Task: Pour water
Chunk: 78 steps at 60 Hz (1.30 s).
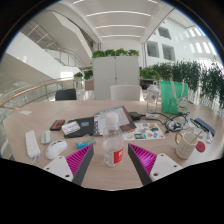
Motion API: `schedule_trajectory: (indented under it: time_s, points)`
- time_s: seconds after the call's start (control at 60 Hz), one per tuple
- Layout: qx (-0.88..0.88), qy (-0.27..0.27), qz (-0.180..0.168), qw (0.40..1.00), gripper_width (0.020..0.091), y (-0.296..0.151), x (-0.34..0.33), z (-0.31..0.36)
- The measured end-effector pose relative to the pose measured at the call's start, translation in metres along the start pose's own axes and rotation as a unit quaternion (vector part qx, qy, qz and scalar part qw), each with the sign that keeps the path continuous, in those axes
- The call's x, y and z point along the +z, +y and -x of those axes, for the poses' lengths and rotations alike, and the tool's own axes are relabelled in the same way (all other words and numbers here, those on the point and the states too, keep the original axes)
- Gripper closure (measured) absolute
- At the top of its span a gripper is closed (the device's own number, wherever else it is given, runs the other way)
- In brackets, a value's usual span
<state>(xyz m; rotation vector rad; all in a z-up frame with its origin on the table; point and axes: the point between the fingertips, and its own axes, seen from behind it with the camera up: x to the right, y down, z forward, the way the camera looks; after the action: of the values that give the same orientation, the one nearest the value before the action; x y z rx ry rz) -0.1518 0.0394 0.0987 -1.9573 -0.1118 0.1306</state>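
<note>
Between the fingers: a small clear bottle stands upright on the table, red label round its lower half.
Gripper: the gripper is spread open, one pink pad on one side of the bottle and the other pad on the other side, a gap showing at each side; nothing is held.
Bottle, how it will handle: by its look, thin clear plastic, light, likely to give under a hard squeeze; the label band should be less slippery than the bare plastic above it. How much water is in it I cannot tell.
Bottle, where to take hold: my judgement is the middle of the body, at or just above the label, low enough that it will not tip in the grip, with the top left free for pouring.
Right of the bottle: a pale mug stands on the table, well apart; probably where the water is to go.
Beyond the bottle: papers, small boxes and other clutter, too small to name for sure.
Left of the bottle: a white oblong thing and a rounded white one, not clear what.
Risk: a tight squeeze could push water out once the bottle is tilted.
</note>
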Motion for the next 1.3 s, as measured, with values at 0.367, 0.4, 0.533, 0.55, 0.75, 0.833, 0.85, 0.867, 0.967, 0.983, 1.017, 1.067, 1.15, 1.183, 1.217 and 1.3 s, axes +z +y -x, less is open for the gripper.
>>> schedule_trajectory:
  time_s: [0.367, 0.4, 0.533, 0.55, 0.75, 0.833, 0.85, 0.867, 0.967, 0.983, 1.017, 1.067, 1.15, 1.183, 1.217, 1.3]
  points:
    - [-0.028, -0.013, -0.036, 0.999, 0.0588, 0.005, 0.105, 0.0]
    - [-0.024, -0.009, -0.039, 0.999, 0.0607, 0.005, 0.106, -0.002]
    - [-0.025, -0.023, -0.039, 0.999, 0.0698, 0.006, 0.107, -0.001]
    - [-0.02, -0.024, -0.037, 0.999, 0.0697, 0.006, 0.107, -0.001]
    - [0.002, -0.043, -0.004, 0.999, 0.0748, 0.003, 0.102, 0.001]
    - [0.072, -0.059, -0.035, 0.995, 0.0728, -0.045, 0.083, -0.013]
    - [0.093, -0.062, -0.042, 0.993, 0.0753, -0.056, 0.079, -0.019]
    - [0.116, -0.065, -0.048, 0.99, 0.0728, -0.067, 0.074, -0.025]
    - [0.267, -0.086, -0.052, 0.959, 0.0727, -0.107, 0.056, -0.073]
    - [0.295, -0.088, -0.048, 0.95, 0.0727, -0.109, 0.055, -0.082]
    - [0.351, -0.09, -0.042, 0.931, 0.0726, -0.114, 0.051, -0.094]
    - [0.447, -0.099, -0.027, 0.889, 0.0726, -0.115, 0.044, -0.123]
    - [0.598, -0.131, 0.005, 0.79, 0.073, -0.102, 0.048, -0.148]
    - [0.663, -0.153, 0.016, 0.733, 0.073, -0.1, 0.047, -0.156]
    - [0.72, -0.176, 0.018, 0.671, 0.0729, -0.103, 0.046, -0.163]
    - [0.806, -0.223, 0.011, 0.549, 0.0731, -0.121, 0.038, -0.174]
